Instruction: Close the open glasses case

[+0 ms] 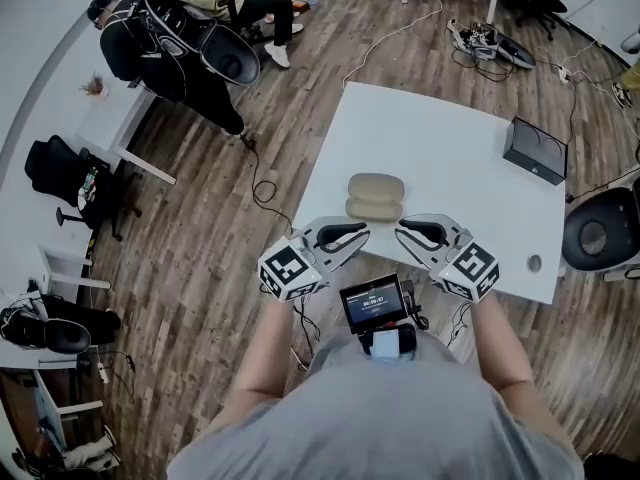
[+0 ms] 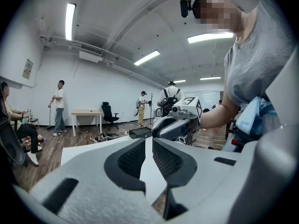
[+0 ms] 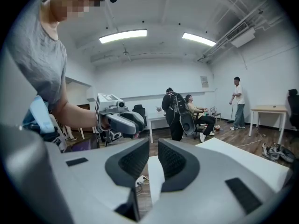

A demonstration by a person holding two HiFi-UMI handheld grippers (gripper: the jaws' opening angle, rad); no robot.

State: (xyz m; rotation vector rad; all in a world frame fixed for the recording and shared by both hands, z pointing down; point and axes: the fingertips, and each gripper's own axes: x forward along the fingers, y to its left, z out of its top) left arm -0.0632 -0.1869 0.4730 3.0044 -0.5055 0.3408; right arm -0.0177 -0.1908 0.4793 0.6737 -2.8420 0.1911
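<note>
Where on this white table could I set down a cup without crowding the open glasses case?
The bare stretch of table beyond the glasses case, left of the black box, is free. So is the patch between the case and the small round object. The near edge is crowded: left gripper and right gripper hover before the case.

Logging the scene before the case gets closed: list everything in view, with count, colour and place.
glasses case: one, beige, open, on the table just ahead of both grippers
table: one, white, centre
box: one, black, table's far right corner
small round thing: one, grey, table's near right corner
office chair: one, black, right of the table
cables: a tangle, dark, floor beyond the table
bystanders: several, far side of the room
screen: one, black, at the person's chest
left gripper: grey, jaws together, empty
right gripper: grey, jaws together, empty
</note>
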